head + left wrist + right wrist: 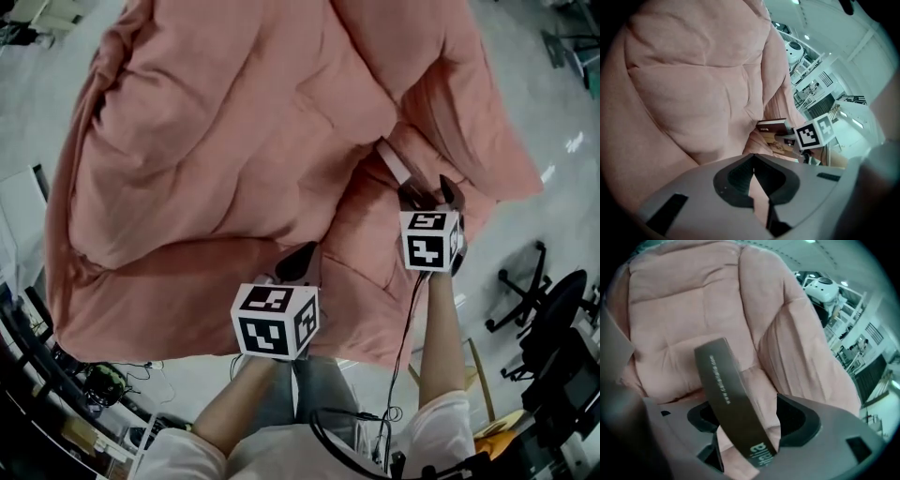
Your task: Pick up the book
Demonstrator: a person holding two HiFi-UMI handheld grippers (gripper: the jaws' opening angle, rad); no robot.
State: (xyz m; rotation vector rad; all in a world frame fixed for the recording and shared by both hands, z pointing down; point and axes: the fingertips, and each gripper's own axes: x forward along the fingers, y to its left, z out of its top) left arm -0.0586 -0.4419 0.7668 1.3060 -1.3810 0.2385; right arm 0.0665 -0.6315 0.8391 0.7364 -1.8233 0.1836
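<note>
A dark book (396,161) sticks up tilted from my right gripper (429,194), which is shut on its lower end above the right side of the pink quilt (216,122). In the right gripper view the book's dark spine (726,385) with pale lettering runs up between the jaws of the right gripper (746,423). My left gripper (302,255) hovers over the quilt's near edge, left of the right one, shut with nothing in it. The left gripper view shows the left gripper (754,172) with its jaws together, and the book (771,125) beyond beside the right gripper's marker cube (814,132).
The puffy quilt covers the whole bed and hangs over its near edge. A black office chair (553,314) with a star base stands on the pale floor at the right. Cluttered racks and cables (66,394) sit at the lower left.
</note>
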